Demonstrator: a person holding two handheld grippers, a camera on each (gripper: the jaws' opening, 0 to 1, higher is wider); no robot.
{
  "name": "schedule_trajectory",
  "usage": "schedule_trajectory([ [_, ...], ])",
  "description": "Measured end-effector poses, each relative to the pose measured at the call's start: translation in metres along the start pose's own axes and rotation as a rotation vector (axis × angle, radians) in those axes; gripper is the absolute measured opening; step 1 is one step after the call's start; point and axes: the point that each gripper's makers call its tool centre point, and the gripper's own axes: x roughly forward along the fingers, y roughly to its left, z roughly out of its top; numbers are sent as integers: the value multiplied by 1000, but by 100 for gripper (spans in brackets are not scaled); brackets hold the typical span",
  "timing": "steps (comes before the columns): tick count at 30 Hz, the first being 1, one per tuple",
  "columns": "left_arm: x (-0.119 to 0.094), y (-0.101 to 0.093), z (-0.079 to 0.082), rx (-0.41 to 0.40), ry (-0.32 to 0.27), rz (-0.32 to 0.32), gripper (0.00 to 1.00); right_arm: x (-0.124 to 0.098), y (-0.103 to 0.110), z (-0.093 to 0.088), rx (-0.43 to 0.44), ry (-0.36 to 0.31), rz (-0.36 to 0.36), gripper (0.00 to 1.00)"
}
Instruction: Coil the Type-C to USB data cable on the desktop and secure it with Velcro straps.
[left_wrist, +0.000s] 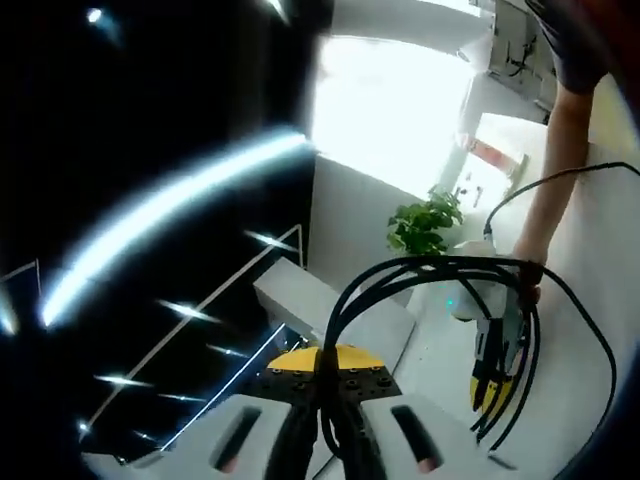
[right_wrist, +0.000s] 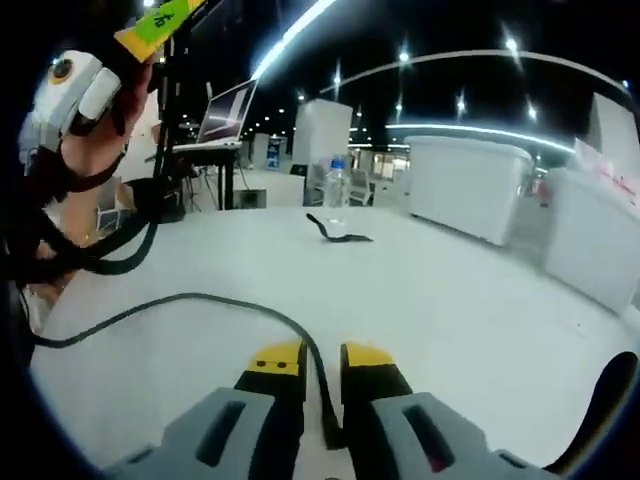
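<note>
Yellow-tipped jaws of the left gripper (left_wrist: 325, 385) pinch several black loops of the data cable (left_wrist: 440, 268), lifted clear of the white desktop (left_wrist: 580, 330) and fanned toward the right gripper (left_wrist: 497, 375), which hangs in a person's hand (left_wrist: 527, 270) with the strands running down past it. Seen from the right gripper view, the right gripper (right_wrist: 322, 385) is clenched on a single run of the same cable, which curves away over the tabletop to the bundle at the person's other hand (right_wrist: 85, 150).

Thin, light and limp, the cable looks likely to spring out of its coil if let go, so the sound hold is across all the strands at once, where the loops gather.

Only the left gripper view shows the coil's full sweep, a potted plant (left_wrist: 425, 222) and a window. The right gripper view offers what may be the Velcro strap (right_wrist: 338, 233), a dark strip lying flat near a water bottle (right_wrist: 335, 190), with a laptop (right_wrist: 227, 112) beyond.
</note>
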Motion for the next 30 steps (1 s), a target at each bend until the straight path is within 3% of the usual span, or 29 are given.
schedule_trajectory([
  [7, 10, 39, 5, -63, -17, 5, 4, 0, 15, -5, -29, 13, 40, 14],
  [9, 12, 41, 9, -68, -22, -2, 4, 1, 18, -7, -55, 27, 43, 15],
  [10, -1, -8, 12, -70, -25, -6, 4, 2, 17, -7, -77, 32, 36, 16],
  [12, -3, -20, 12, -70, -31, -15, 4, 2, 12, -2, -144, 33, 2, 17],
  [16, -4, -26, 10, -60, -35, -19, 4, -1, 8, 8, -231, 30, -25, 17],
  [22, -4, -18, 9, -107, -52, -4, 4, -8, 4, -5, -293, 90, -30, 17],
  [30, -3, -26, 17, -125, -84, -9, 4, -15, -11, -13, -504, 188, -79, 17],
])
